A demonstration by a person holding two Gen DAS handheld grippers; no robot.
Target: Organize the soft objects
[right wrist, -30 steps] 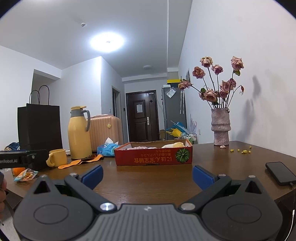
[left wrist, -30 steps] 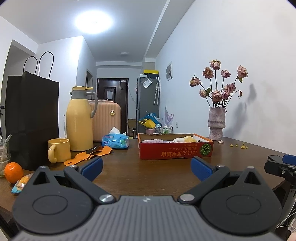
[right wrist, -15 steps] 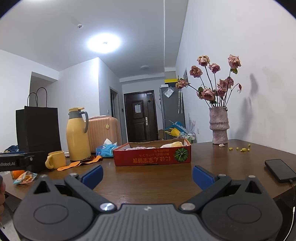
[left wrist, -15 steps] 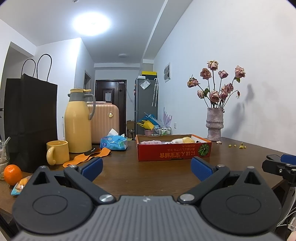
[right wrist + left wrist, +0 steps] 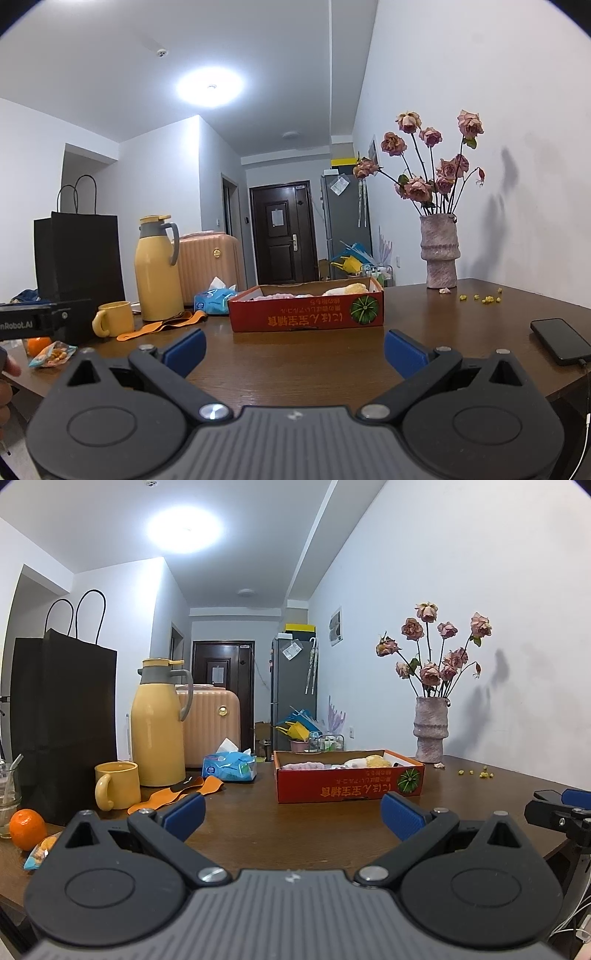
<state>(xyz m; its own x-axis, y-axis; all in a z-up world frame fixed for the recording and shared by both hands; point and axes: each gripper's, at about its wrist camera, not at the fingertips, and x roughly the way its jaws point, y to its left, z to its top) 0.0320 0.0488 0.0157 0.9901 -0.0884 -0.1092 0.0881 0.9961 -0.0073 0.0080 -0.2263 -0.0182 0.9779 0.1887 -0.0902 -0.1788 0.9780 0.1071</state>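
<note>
Left wrist view: left gripper (image 5: 291, 812) spread wide, nothing between the blue pads, sitting low over the near edge of the wooden table (image 5: 295, 834). Red cardboard box (image 5: 349, 788) at 12 o'clock, mid-table, with the soft objects (image 5: 347, 763) inside: pink, white and yellow items just above the rim. Tissue pack (image 5: 229, 767) at 11, yellow thermos (image 5: 158, 725) and yellow mug (image 5: 117, 784) at 10, orange strap (image 5: 177, 794) in front of them, black paper bag (image 5: 62, 720) and an orange (image 5: 27, 823) at 9. Vase of dried roses (image 5: 431, 729) at 1. Right wrist view: right gripper (image 5: 293, 349) also wide apart, empty, same box dead ahead at 12, soft items still only partly visible. Phone (image 5: 561, 341) at 3 near the table edge, snack packet (image 5: 51, 354) at 9.
</note>
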